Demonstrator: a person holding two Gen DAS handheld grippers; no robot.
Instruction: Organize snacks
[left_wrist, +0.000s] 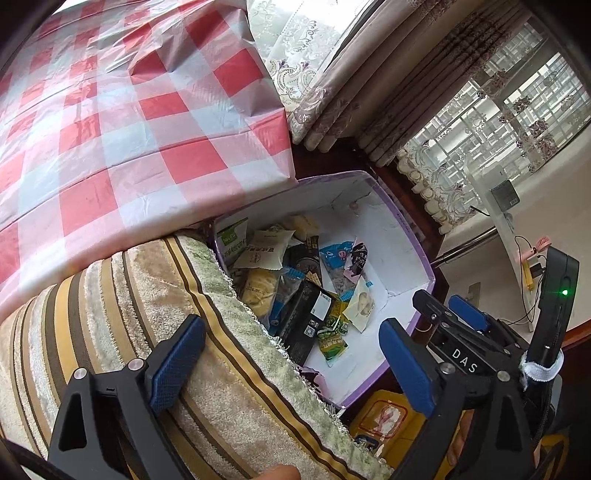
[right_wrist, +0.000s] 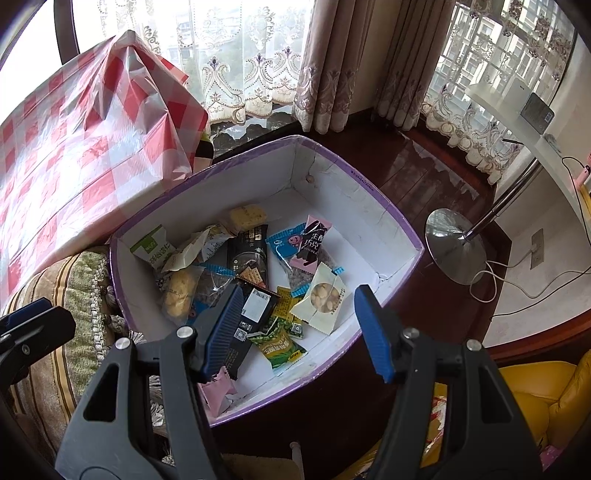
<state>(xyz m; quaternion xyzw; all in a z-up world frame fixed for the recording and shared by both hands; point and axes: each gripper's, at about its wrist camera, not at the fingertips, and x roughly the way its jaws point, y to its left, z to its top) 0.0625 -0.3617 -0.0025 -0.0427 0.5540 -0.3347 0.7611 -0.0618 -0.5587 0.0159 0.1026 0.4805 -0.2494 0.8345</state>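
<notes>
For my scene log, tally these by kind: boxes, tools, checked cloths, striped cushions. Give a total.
Box: 1
Tools: 2 (left tool, right tool)
Checked cloth: 1
Striped cushion: 1
Total: 5

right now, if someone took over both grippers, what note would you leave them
Left gripper: jaws wide open, nothing between them, held over the striped cushion beside the box.
Right gripper: jaws open and empty, hanging above the near end of the box.
Snacks: a loose pile of packets lies in the box, among them a black packet, a green packet, a pale window packet and a blue packet.
Done: snacks in view are in the box.
Left: none are sorted; the checked tablecloth shows no snacks, though the views do not cover all of it.
</notes>
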